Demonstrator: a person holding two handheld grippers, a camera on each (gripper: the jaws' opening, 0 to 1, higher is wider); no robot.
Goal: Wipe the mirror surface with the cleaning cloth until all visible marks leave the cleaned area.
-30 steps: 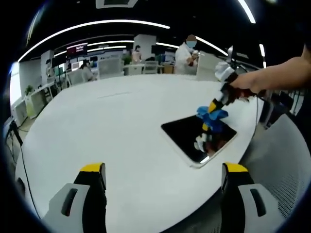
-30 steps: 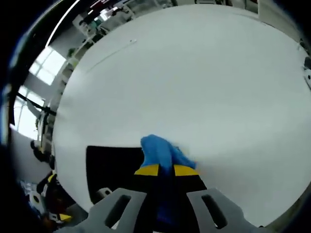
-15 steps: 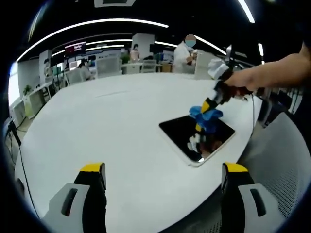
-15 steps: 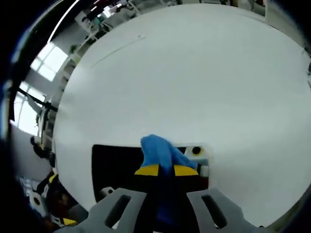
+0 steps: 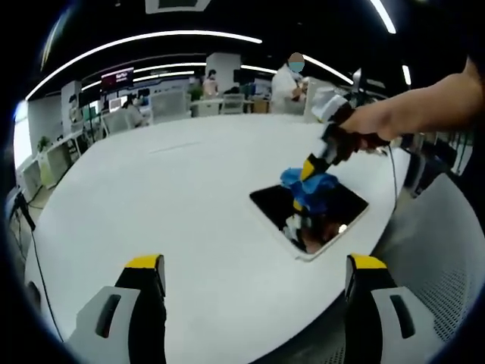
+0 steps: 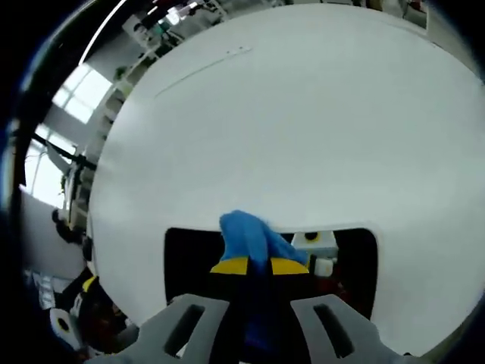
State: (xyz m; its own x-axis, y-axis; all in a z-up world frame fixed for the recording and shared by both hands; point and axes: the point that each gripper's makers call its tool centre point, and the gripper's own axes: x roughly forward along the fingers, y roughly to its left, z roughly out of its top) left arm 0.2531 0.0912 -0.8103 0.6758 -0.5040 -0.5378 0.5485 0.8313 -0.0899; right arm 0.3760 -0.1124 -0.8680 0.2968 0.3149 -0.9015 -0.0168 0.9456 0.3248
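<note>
Now cloth (image 5: 309, 182) farther across mirror (image 5: 342, 205).

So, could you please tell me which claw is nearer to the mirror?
Right. The right claw presses the blue cloth onto the mirror; the left claw hangs open, apart from it.

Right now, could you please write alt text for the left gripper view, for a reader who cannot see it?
The right gripper, held in a person's hand, presses a blue cleaning cloth onto a dark rectangular mirror lying flat near the edge of a large white table. The left gripper is open in the foreground, an office behind.
</note>
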